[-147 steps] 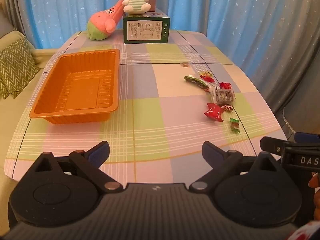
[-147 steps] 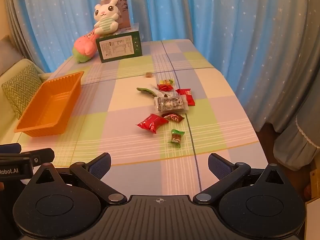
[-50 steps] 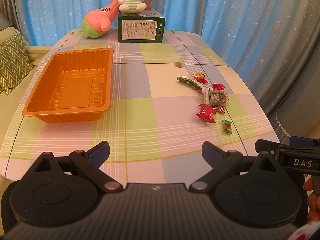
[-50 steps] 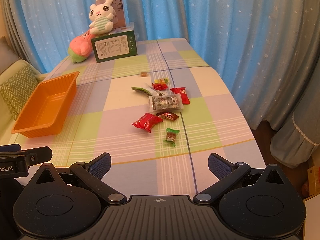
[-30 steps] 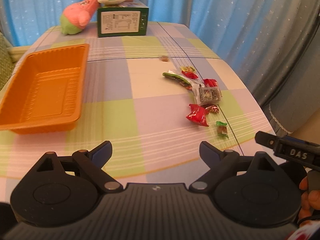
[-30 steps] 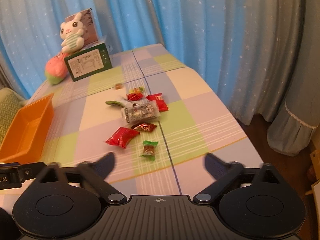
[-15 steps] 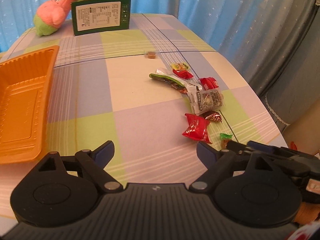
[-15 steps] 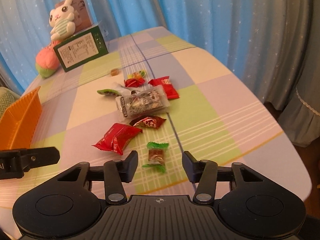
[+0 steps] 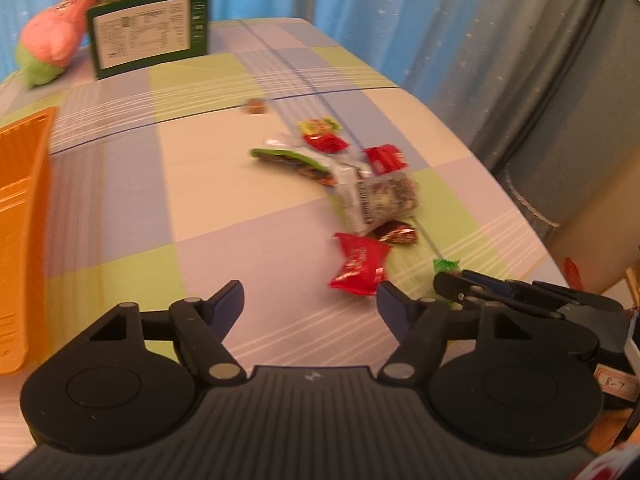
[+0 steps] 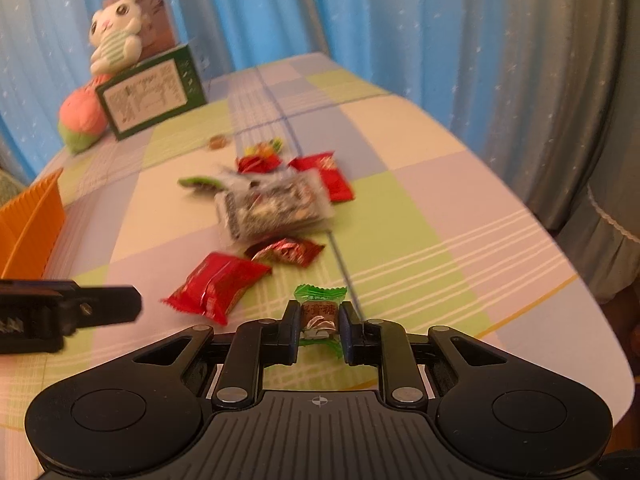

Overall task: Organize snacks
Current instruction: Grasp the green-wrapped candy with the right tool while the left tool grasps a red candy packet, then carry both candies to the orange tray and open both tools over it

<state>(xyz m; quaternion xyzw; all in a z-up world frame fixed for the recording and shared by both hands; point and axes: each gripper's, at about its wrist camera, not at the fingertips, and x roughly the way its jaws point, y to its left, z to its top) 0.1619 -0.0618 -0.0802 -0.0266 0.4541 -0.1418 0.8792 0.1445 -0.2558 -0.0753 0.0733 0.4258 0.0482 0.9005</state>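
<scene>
Two grippers work a plaid tablecloth (image 10: 420, 216): the right gripper (image 10: 319, 326) is clamped on a green-wrapped candy (image 10: 319, 314) at the near edge, while the left gripper (image 9: 310, 300) (jaws closing, nothing between them) hovers with a red snack packet (image 9: 359, 264) just beyond, at one o'clock. Farther off, more wrapped snacks trail toward twelve o'clock, a clear packet (image 10: 276, 204) among them. An orange tray (image 9: 20, 216) sits at nine o'clock; a green box (image 10: 154, 96) stands farthest away.
</scene>
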